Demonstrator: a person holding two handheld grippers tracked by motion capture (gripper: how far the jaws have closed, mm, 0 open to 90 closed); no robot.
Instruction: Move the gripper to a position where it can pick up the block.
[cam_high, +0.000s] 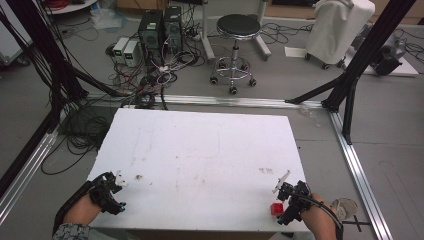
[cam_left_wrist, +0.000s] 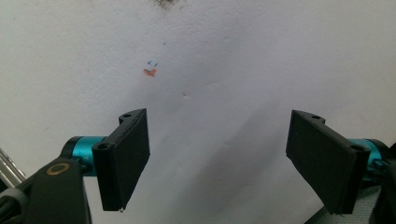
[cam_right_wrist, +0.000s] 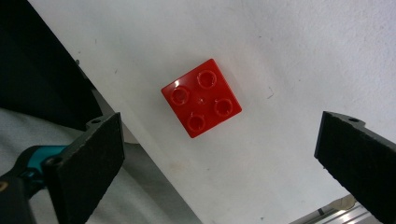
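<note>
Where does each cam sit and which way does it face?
High view: above the person's side, looking forward and down on the white table; forearms, left gripper, right gripper.
Left gripper view: on the left gripper, facing bare table; jaws apart.
Right gripper view: on the right gripper, facing the table edge; jaws apart.
Shared: red brick, high and right gripper views.

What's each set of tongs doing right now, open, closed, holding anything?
Left tongs: open, empty, over bare table.
Right tongs: open, empty, above the red brick.
</note>
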